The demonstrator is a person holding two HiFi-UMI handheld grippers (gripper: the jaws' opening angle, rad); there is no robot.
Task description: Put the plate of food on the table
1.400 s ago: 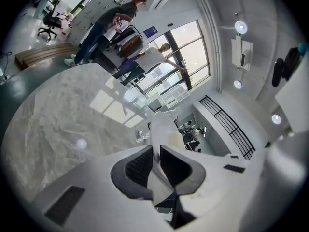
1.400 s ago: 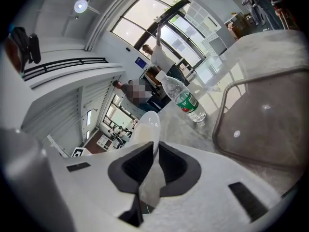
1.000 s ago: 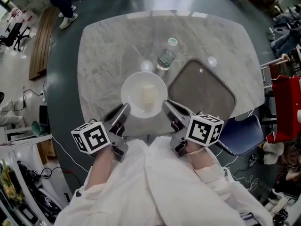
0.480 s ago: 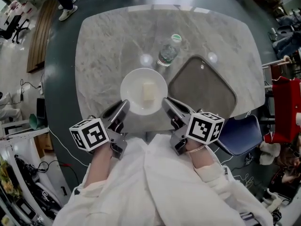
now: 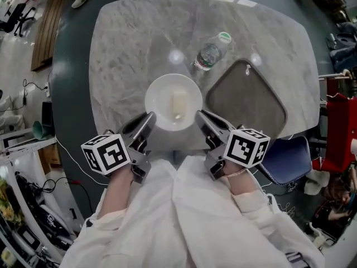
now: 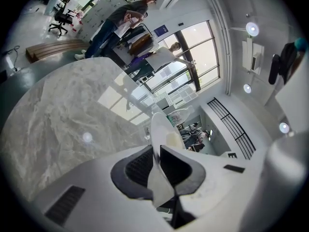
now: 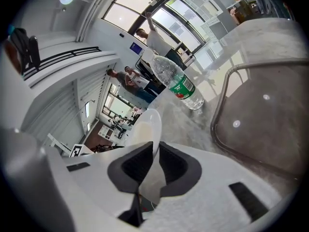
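A white plate (image 5: 173,101) with a pale block of food (image 5: 179,101) is held over the near part of the marble table (image 5: 128,43). My left gripper (image 5: 149,118) is shut on the plate's near-left rim, and my right gripper (image 5: 200,115) is shut on its near-right rim. In the left gripper view the plate's rim (image 6: 158,129) runs edge-on between the jaws of the left gripper (image 6: 157,158). The right gripper view shows the same rim (image 7: 150,127) pinched in the right gripper (image 7: 155,156).
A grey tray (image 5: 248,102) lies on the table right of the plate. A plastic water bottle (image 5: 211,52) with a green cap stands just beyond the plate, by the tray's far corner. A blue chair (image 5: 290,155) is at the table's right edge. People stand beyond the table (image 6: 120,18).
The plate has moved slightly forward over the table between both grippers, which keep hold of its rim. The view has shifted a little.
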